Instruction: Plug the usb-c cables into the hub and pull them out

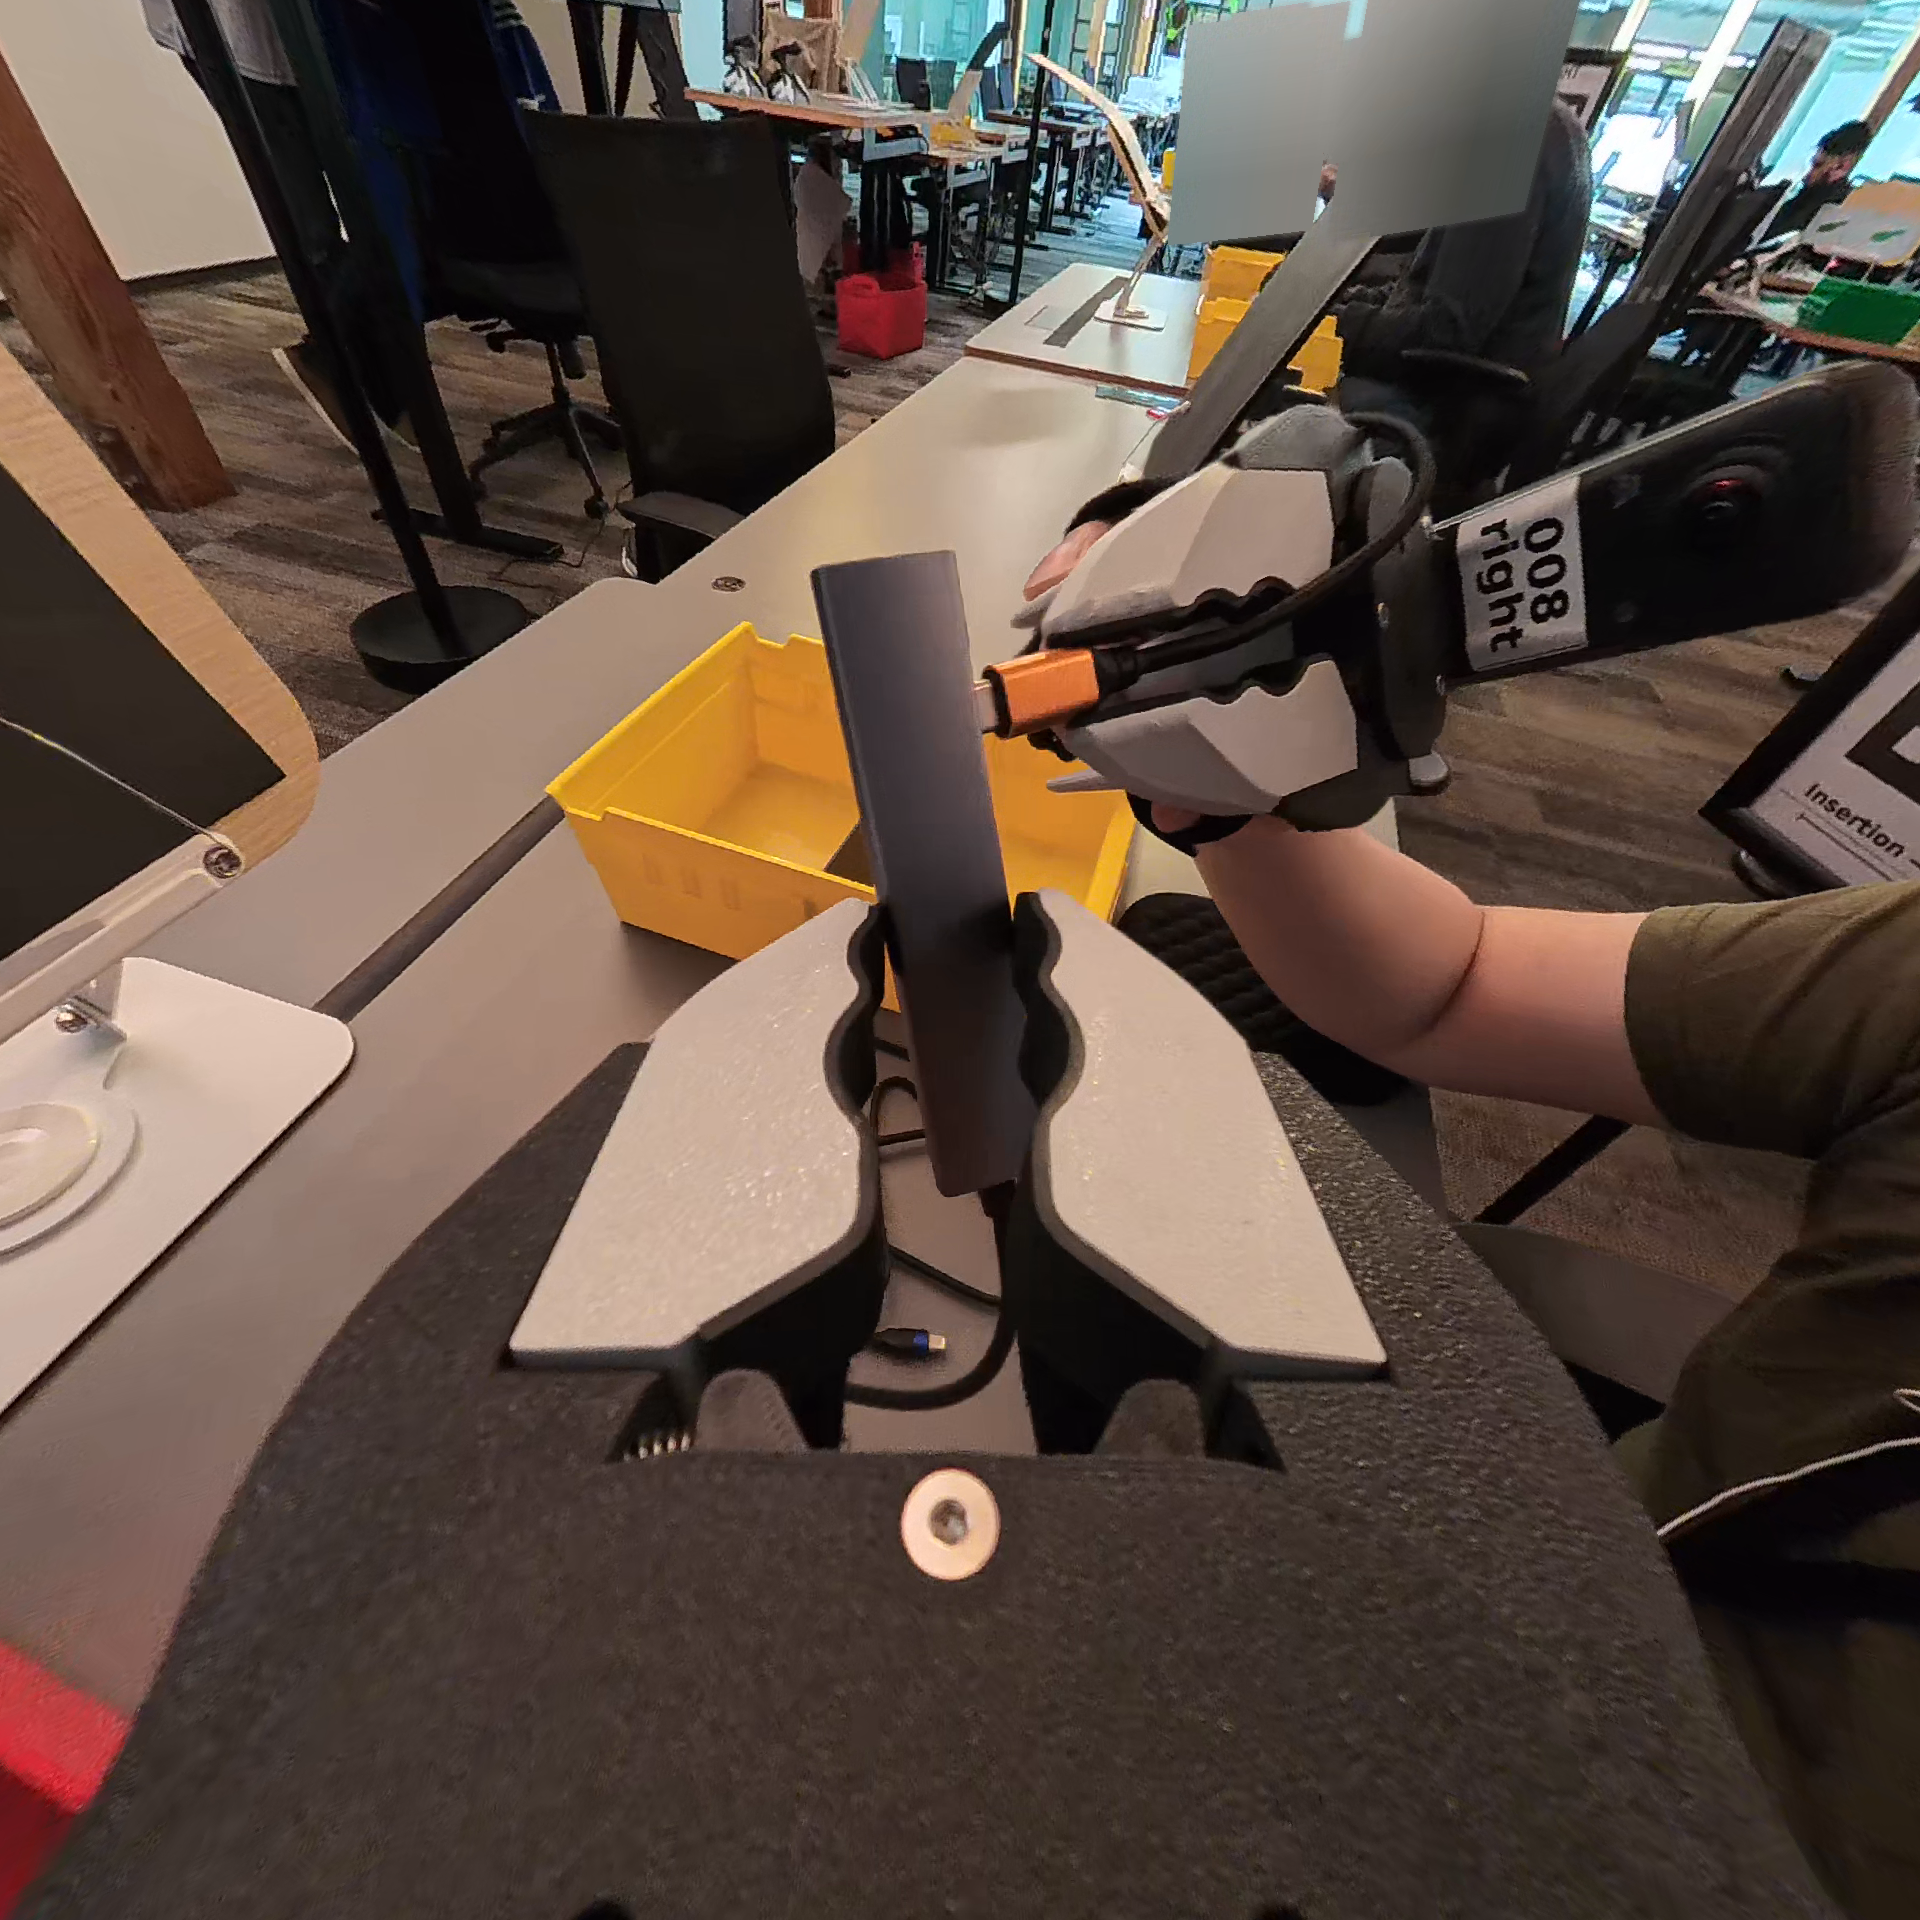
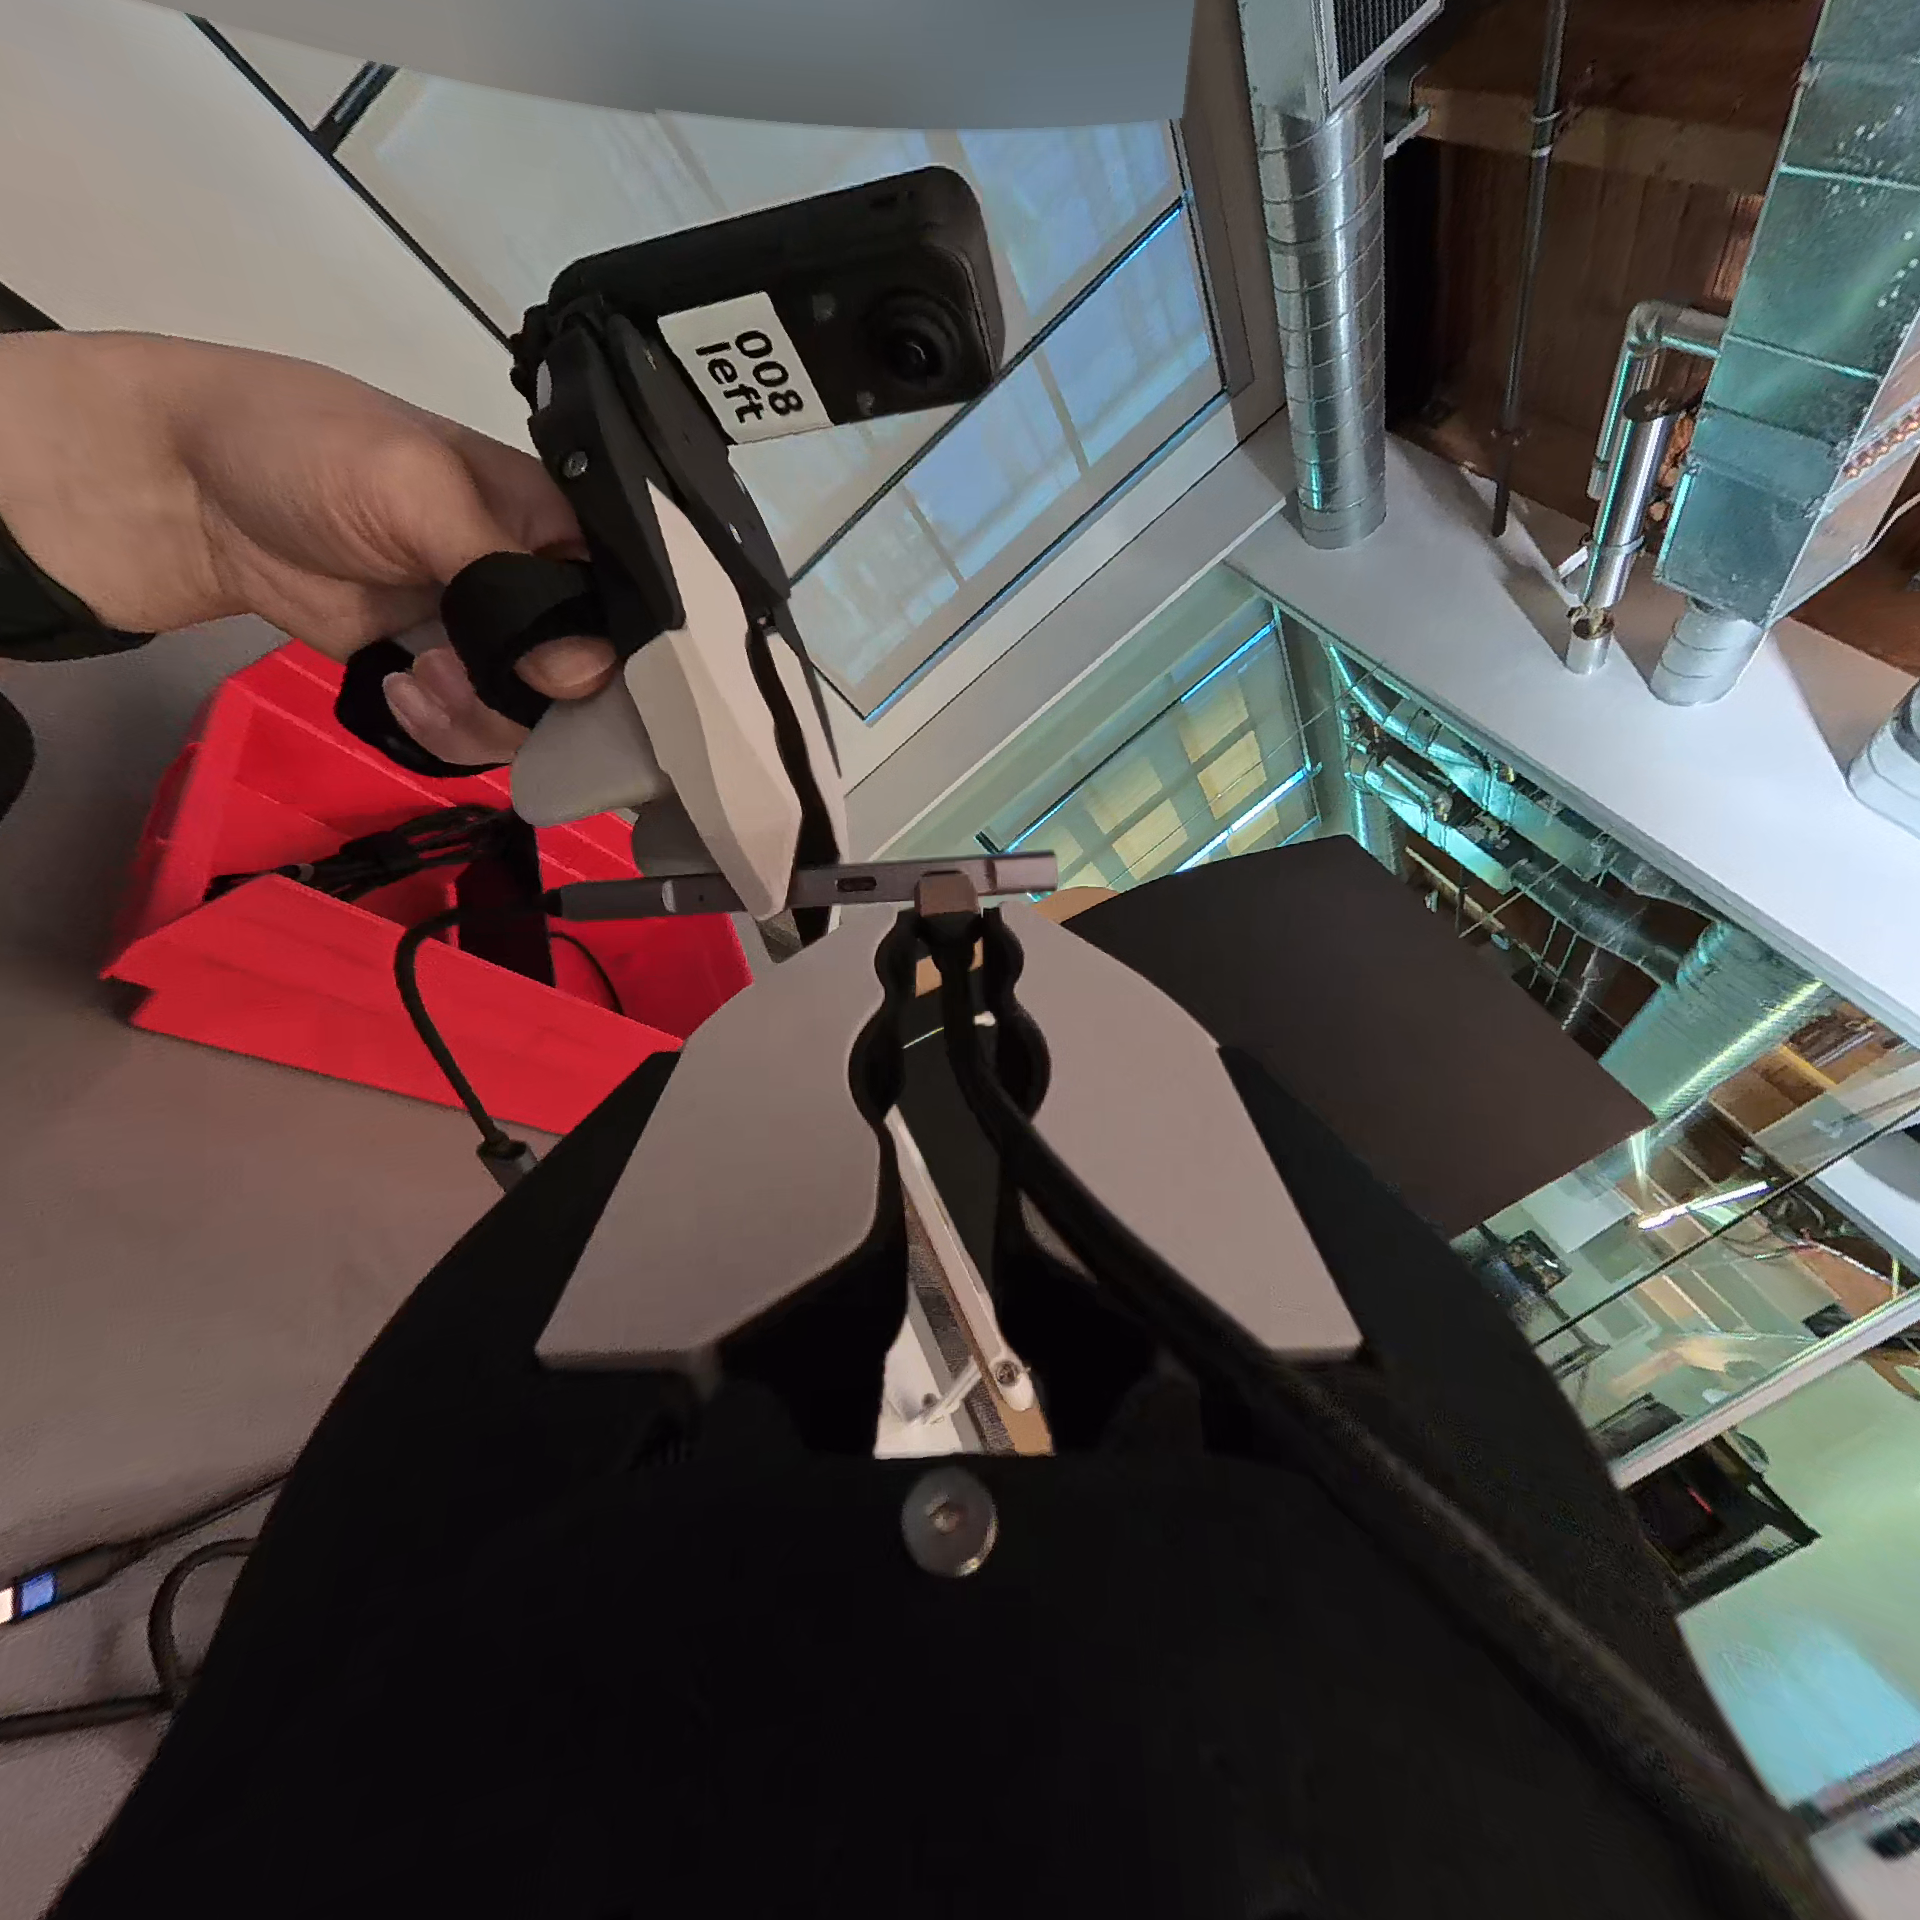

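My left gripper (image 1: 948, 925) is shut on a dark grey hub (image 1: 909, 790) and holds it upright above the table. The hub's own cable (image 1: 992, 1226) hangs from its lower end. My right gripper (image 2: 948, 935) is shut on an orange usb-c plug (image 1: 1039, 694) with a black cable. The plug's metal tip meets the hub's right edge; how deep it sits I cannot tell. In the right wrist view the hub (image 2: 883, 885) is edge-on, with the plug (image 2: 943, 894) against it and a free port beside it. The left gripper (image 2: 774, 904) clamps the hub there.
A yellow bin (image 1: 727, 821) stands on the grey table (image 1: 468, 1039) behind the hub. A red bin (image 2: 312, 935) holds black cables. A blue-tipped cable end (image 1: 909, 1343) lies on the table under my left gripper. A monitor stand (image 1: 156, 1091) is at the left. The left gripper's tips are roughly 5 cm from the right gripper's.
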